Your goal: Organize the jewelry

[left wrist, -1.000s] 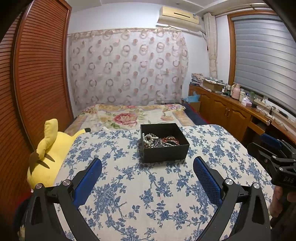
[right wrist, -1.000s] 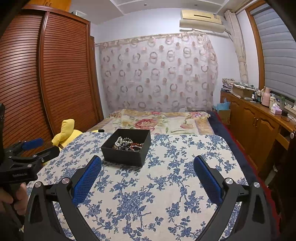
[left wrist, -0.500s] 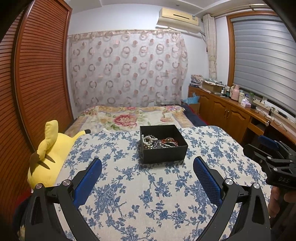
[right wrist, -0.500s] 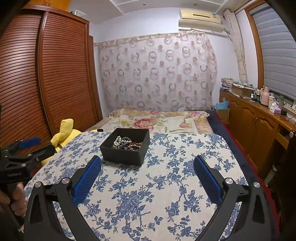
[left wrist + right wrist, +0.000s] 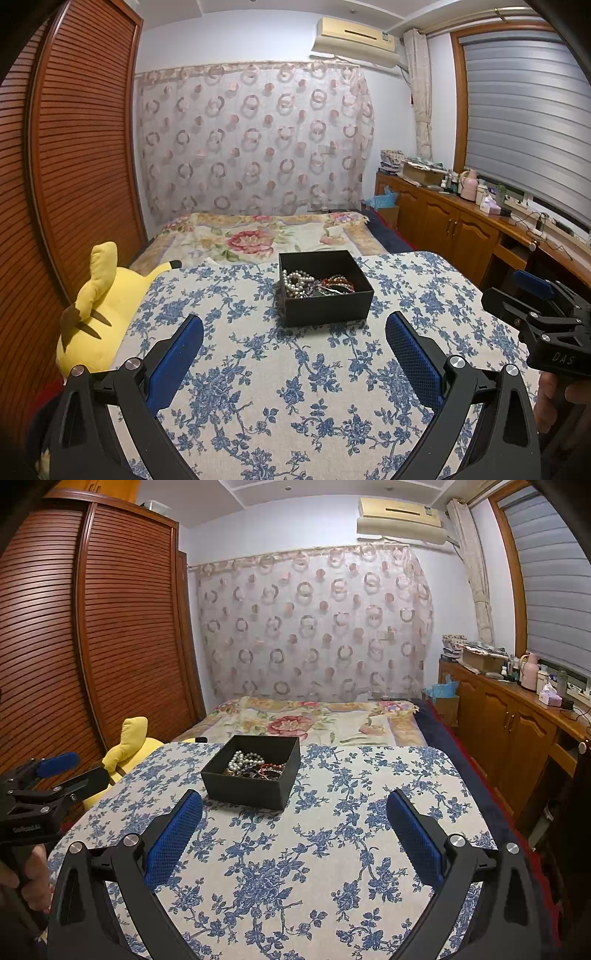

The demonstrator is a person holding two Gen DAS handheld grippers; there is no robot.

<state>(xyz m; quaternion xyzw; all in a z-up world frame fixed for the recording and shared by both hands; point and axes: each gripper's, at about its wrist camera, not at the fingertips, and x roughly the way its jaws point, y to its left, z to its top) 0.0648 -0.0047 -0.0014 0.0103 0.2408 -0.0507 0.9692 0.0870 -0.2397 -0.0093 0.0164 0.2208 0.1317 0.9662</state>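
Blue-flowered cloth covers the table (image 5: 280, 387) under both my grippers. Yellow plush (image 5: 99, 314) leans at the table's far-left edge, beside the slatted wardrobe (image 5: 77, 155). Bed (image 5: 258, 236) lies beyond the far edge; wooden cabinet (image 5: 454, 229) runs along the right wall. Nothing sits between my fingers and the box.

Black box (image 5: 325, 291) stands open on the far middle of the table. Inside: a white pearl strand (image 5: 295, 280) on the left, red bead bracelets (image 5: 338, 282) on the right, darker pieces tangled between them, too small to sort.

My left gripper (image 5: 293, 349) is spread wide, nothing held. My right gripper (image 5: 293, 825) is spread wide too, empty, hovering right of the left one.

Versus a second ago: box sits slightly lower and nearer in both views; both grippers have eased forward, spread unchanged.
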